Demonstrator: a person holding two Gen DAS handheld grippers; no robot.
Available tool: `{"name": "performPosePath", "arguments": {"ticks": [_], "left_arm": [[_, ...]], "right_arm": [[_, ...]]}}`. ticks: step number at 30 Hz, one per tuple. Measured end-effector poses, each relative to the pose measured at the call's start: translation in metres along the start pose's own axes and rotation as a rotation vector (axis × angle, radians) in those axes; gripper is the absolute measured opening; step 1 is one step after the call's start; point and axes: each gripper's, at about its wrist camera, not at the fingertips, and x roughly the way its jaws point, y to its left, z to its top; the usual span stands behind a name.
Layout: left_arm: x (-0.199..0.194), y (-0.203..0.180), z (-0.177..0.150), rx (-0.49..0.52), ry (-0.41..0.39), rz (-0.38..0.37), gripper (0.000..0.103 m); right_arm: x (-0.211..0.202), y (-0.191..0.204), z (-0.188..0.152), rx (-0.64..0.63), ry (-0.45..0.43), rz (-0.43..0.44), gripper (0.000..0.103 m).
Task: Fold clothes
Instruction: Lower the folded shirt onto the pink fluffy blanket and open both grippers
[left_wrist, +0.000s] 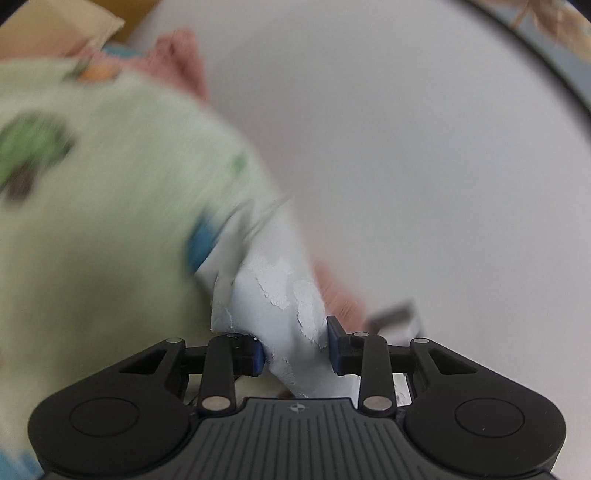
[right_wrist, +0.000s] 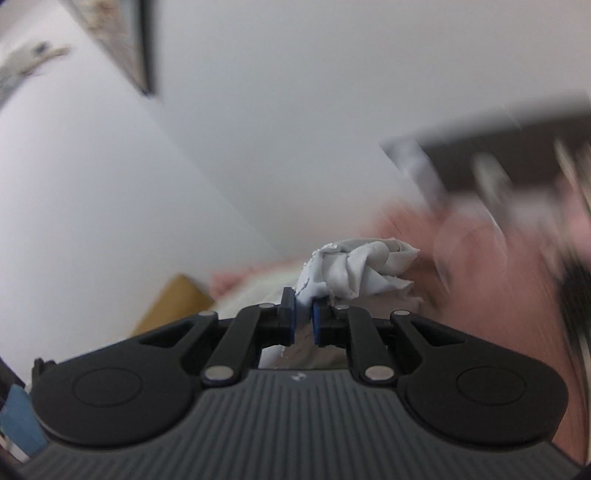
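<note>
Left wrist view shows your left tongs (left_wrist: 295, 349) pinching a pale blue-grey cloth (left_wrist: 273, 291); the blue pads (left_wrist: 258, 354) press on it from both sides, and the fabric rises from between them with a flaky white print on its face. Just left of that cloth hangs a light green garment (left_wrist: 92, 206) with green, brown and orange motifs, badly blurred. Above the garment you can make out pink fabric (left_wrist: 181, 59) and a tan pillow (left_wrist: 62, 27). Right of the cloth the background is a plain white wall (left_wrist: 424, 147), with a dark curved edge at the upper right.

Right wrist view shows your right tongs (right_wrist: 303, 319) pressed nearly together on a bunched fold of the same grey cloth (right_wrist: 354, 266), which puffs up in a crumpled knot just above the pads. Right of that knot lies a blurred pink mass (right_wrist: 498, 295). Left of it sit a yellow-brown shape (right_wrist: 173, 302) and a white wall (right_wrist: 92, 184), with a dark frame (right_wrist: 144, 48) higher up.
</note>
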Motion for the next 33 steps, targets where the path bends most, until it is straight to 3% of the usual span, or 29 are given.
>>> {"name": "performPosePath", "arguments": {"ticks": [4, 8, 15, 17, 19, 21, 24, 33], "left_arm": [[-0.015, 0.017, -0.029, 0.044, 0.004, 0.02, 0.034], [-0.018, 0.024, -0.049, 0.107, -0.019, 0.044, 0.036], [-0.033, 0.003, -0.055, 0.238, -0.05, 0.168, 0.067], [-0.049, -0.014, -0.057, 0.269, -0.062, 0.175, 0.075], [-0.076, -0.033, -0.062, 0.311, -0.085, 0.169, 0.087], [-0.104, -0.052, -0.067, 0.361, -0.108, 0.18, 0.092], [-0.141, -0.081, -0.073, 0.421, -0.161, 0.187, 0.102], [-0.254, -0.145, -0.127, 0.643, -0.317, 0.223, 0.103]], "right_arm": [[-0.021, -0.002, -0.036, -0.044, 0.024, -0.015, 0.012], [-0.026, -0.003, -0.049, -0.078, 0.057, -0.047, 0.013], [-0.032, 0.014, -0.044, -0.116, 0.163, -0.139, 0.016], [-0.045, 0.025, -0.039, -0.141, 0.175, -0.148, 0.029], [-0.064, 0.039, -0.036, -0.172, 0.154, -0.119, 0.068], [-0.083, 0.054, -0.031, -0.204, 0.133, -0.09, 0.082], [-0.115, 0.079, -0.023, -0.256, 0.096, -0.056, 0.081], [-0.207, 0.131, -0.02, -0.371, -0.008, 0.004, 0.081]]}}
